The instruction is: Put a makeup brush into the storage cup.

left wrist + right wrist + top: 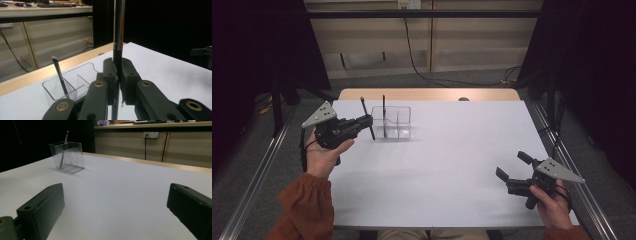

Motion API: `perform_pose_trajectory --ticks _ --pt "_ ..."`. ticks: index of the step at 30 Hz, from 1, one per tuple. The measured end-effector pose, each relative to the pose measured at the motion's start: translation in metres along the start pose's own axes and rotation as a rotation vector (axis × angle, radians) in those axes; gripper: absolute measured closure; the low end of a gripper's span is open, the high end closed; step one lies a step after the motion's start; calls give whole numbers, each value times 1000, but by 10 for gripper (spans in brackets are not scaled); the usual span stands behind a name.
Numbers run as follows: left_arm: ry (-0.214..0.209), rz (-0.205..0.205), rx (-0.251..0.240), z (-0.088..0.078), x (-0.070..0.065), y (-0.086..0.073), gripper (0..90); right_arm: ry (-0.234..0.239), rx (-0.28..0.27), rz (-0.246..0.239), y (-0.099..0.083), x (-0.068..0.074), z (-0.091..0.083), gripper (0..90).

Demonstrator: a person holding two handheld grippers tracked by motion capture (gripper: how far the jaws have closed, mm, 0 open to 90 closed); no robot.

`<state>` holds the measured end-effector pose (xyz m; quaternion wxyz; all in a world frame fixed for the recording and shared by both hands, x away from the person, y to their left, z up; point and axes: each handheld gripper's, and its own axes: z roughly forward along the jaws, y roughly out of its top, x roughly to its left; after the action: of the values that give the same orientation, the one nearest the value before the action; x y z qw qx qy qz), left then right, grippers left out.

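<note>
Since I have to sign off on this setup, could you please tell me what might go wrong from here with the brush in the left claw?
1. The left claw pinches the brush low on its thin handle, so the long upper part could swing or slip while it is lowered.
2. The clear holder looks light; a nudge to its rim might tip it.
3. The second brush already leans inside it, so the two might collide.
</note>
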<state>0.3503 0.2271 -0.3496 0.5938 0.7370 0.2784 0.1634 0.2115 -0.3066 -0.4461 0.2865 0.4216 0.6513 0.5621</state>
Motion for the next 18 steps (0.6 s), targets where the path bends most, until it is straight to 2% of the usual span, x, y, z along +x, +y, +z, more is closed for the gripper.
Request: perform_pose_trajectory --ticks 3,7,11,18 --pt "12 -4 0 2 5 2 841 -5 -7 3 -1 -2 -2 3" --pt "21 -6 -7 4 10 7 841 1 14 -8 -5 0 0 3" --pt "22 23 5 4 12 8 840 -3 16 1 -7 1 2 8" --pt "44 6 -9 5 21 12 840 3 18 0 -7 1 3 6"
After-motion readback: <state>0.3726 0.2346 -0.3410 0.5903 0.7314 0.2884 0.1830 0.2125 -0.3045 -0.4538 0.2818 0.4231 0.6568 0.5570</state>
